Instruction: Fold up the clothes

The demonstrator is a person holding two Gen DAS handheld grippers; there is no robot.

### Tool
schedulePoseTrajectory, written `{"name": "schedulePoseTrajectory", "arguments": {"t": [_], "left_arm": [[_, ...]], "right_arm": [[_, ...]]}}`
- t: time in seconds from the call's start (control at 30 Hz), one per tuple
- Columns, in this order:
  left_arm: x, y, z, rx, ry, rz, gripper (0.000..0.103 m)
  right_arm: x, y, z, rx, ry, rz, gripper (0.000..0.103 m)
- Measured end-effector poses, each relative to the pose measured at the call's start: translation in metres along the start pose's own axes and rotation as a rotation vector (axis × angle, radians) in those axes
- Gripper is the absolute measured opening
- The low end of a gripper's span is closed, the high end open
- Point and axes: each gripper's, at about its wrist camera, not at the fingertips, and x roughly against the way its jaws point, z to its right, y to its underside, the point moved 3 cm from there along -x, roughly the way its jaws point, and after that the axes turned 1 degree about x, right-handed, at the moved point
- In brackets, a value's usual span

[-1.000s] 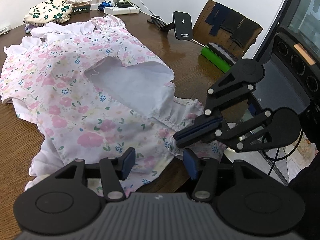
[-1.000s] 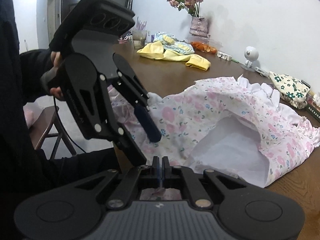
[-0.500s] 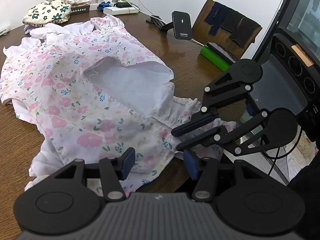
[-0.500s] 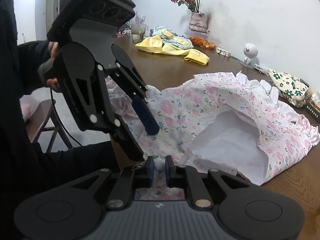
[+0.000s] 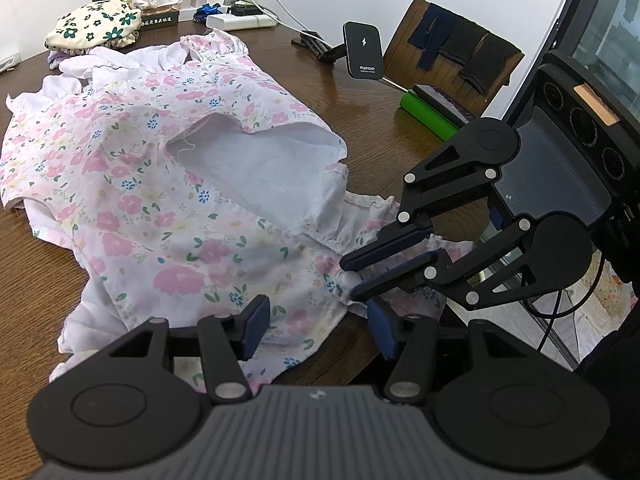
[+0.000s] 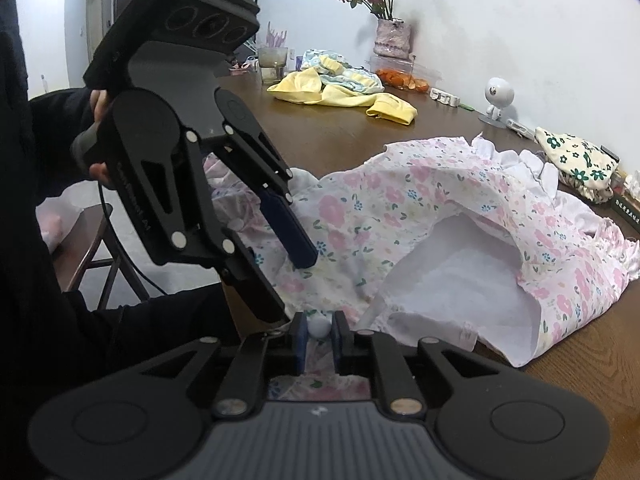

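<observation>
While gripping nothing firmly (right tool barely parted round dress hem, left tool released, empty), risks hem sliding off tabletop edge.

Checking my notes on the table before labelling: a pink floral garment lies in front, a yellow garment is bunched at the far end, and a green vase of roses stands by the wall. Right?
Not quite: the vase of roses is pinkish, not green, as the right wrist view shows. The pink floral garment does lie in front, and the yellow garment is bunched at the far end of the brown wooden table.
</observation>
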Motion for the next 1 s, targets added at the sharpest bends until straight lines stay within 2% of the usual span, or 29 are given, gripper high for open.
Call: {"name": "schedulePoseTrajectory", "arguments": {"t": [0.57,0.7,0.8,0.87,0.9,1.0], "left_arm": [[-0.002,-0.001,0.002,0.006,0.001,0.001,0.058],[0.000,-0.005,-0.007,0.079,-0.007,0.013,0.058],[0.006,-0.013,-0.010,0.120,-0.051,0.046,0.057],[0.007,-0.020,-0.006,0.106,-0.109,0.073,0.057],[0.004,-0.022,-0.003,0.085,-0.143,0.071,0.057],[-0.010,-0.024,0.003,0.041,-0.182,0.037,0.055]], "right_arm": [[-0.002,0.001,0.009,-0.074,-0.011,-0.006,0.012],[-0.002,0.002,0.008,-0.072,-0.010,-0.009,0.012],[-0.002,0.005,0.011,-0.103,-0.018,0.004,0.012],[-0.002,0.006,0.011,-0.115,-0.018,0.011,0.012],[-0.002,0.006,0.010,-0.113,-0.012,0.012,0.012],[-0.002,0.007,0.008,-0.113,-0.002,0.018,0.012]]}}
